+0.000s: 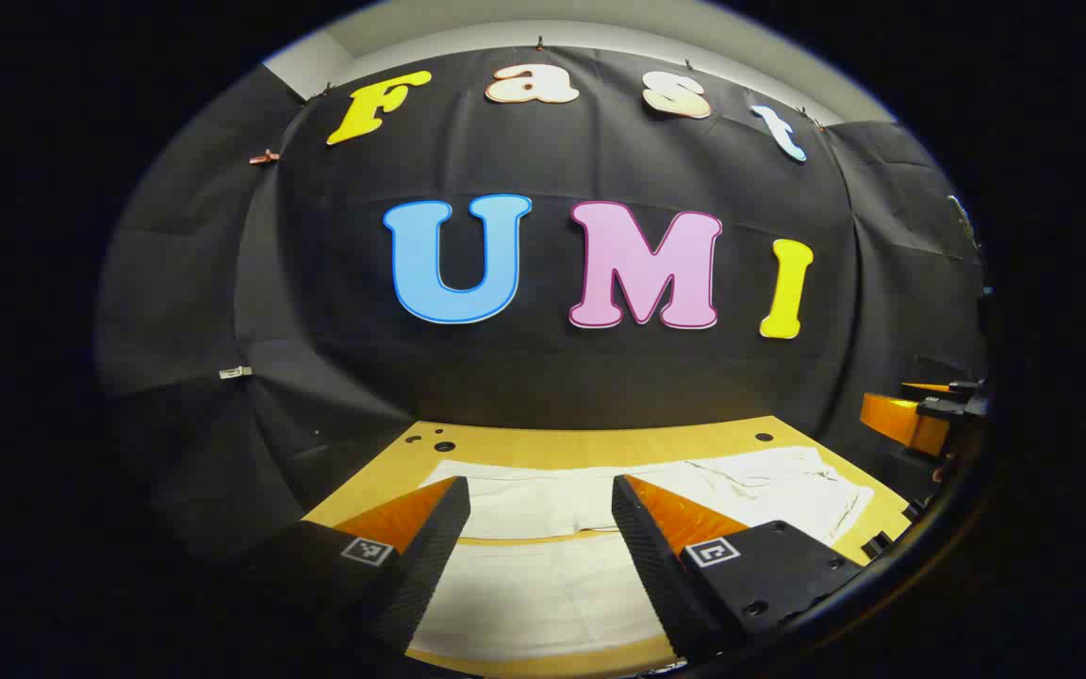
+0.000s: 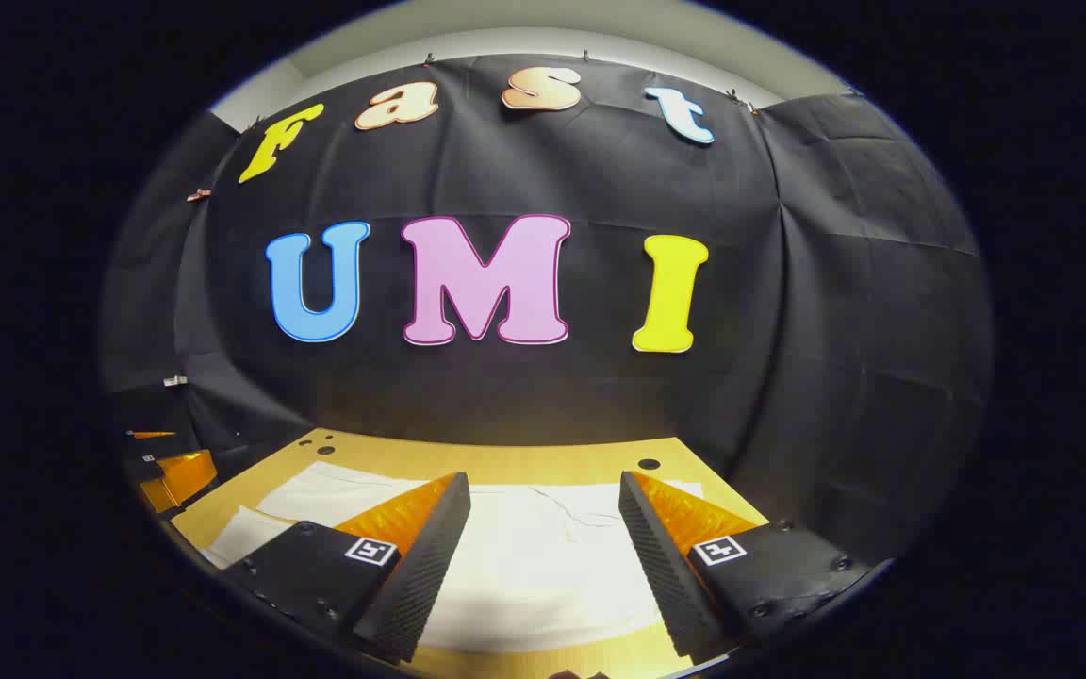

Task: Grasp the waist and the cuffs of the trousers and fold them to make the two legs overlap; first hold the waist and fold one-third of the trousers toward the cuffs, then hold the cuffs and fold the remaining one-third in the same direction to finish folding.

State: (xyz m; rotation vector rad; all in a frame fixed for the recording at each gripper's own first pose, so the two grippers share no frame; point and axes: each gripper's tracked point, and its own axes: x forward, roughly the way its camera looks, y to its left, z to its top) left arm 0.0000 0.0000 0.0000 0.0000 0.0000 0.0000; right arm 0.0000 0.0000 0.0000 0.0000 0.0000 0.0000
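Left gripper point(image 1: 541, 490) and right gripper point(image 2: 545, 488) hover level, fingers wide, above white trousers point(image 2: 524, 556).

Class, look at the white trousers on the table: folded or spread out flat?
Spread out. The trousers lie flat across the table, two legs side by side with a gap between; no fold yet.

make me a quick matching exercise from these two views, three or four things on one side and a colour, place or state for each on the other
Things:
1. trousers
2. table
3. left claw
4. booth wall

Descriptions:
A. black cloth
B. open, above the cloth
C. white, lying flat
D. yellowish wood with round holes

Pairs: 1-C, 2-D, 3-B, 4-A
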